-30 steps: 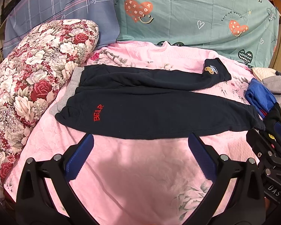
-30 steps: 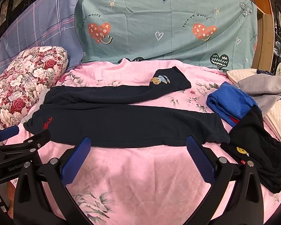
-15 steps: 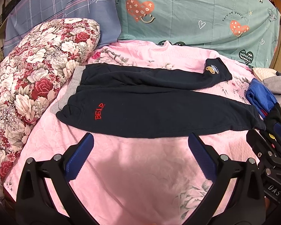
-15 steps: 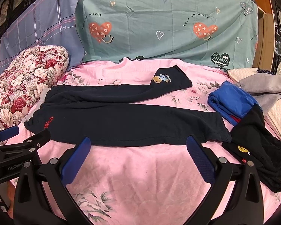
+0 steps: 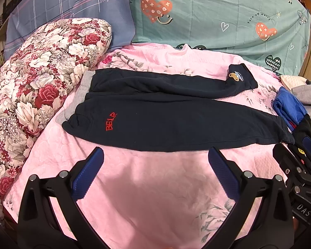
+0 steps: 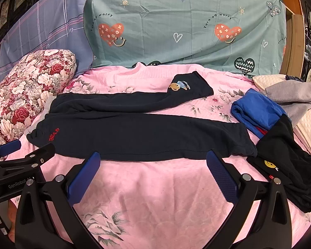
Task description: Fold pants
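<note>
Dark navy pants (image 5: 165, 120) lie flat on the pink bed cover (image 5: 151, 193), waistband to the left, both legs stretched to the right. Red "BEAR" lettering sits near the hip and a bear patch near the far cuff. The pants also show in the right wrist view (image 6: 139, 134). My left gripper (image 5: 155, 155) is open and empty, just in front of the near leg's edge. My right gripper (image 6: 152, 159) is open and empty, its tips at the near leg's edge. Each gripper shows at the side of the other's view.
A floral quilt (image 5: 31, 87) is bunched at the left. A blue folded garment (image 6: 257, 112), a black garment with a smiley patch (image 6: 284, 157) and grey clothes (image 6: 294, 95) lie at the right. Teal and blue-checked pillows (image 6: 186, 25) stand at the back.
Both views have drifted slightly, so the pants sit a little higher and to the right in frame. The pants lie unchanged and both grippers stay open.
</note>
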A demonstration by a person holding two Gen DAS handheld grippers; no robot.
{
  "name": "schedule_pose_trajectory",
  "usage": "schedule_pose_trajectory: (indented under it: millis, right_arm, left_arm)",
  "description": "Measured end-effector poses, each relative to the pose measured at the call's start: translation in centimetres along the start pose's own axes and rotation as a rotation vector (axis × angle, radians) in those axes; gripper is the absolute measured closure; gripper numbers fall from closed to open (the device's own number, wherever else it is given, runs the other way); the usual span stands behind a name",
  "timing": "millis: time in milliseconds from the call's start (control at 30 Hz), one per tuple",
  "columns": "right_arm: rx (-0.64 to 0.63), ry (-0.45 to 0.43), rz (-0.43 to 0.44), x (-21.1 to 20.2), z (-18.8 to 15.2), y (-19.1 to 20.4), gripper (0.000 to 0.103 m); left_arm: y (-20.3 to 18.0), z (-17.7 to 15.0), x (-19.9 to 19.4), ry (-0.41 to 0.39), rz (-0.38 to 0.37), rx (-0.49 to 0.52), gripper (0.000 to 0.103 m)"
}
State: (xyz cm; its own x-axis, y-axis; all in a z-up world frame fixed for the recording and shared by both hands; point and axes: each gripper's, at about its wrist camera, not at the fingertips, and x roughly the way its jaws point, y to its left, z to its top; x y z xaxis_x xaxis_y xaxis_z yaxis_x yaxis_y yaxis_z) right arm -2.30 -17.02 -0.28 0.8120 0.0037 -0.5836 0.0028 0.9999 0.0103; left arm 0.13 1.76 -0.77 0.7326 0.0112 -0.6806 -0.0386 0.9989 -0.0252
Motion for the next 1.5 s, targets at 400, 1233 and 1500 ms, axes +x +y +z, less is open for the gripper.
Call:
schedule_pose_trajectory:
  millis: [400, 1233, 1500]
  right_arm:
    - [-0.004, 0.005, 0.0, 0.2, 0.0, 0.2, 0.001]
    - [0.256, 0.065, 0.034, 6.2, 2.1, -13.0, 0.001]
    - [0.293, 0.071, 0.059, 6.7, 1.6, -14.0, 0.001]
  left_arm:
    - [-0.2, 0.1, 0.2, -0.002, 0.004, 0.012, 0.002]
    - [17.4, 3.5, 11.7, 0.343, -0.095, -0.396, 0.013]
    - [19.8, 4.2, 14.0, 0.368, -0.02, -0.436, 0.03]
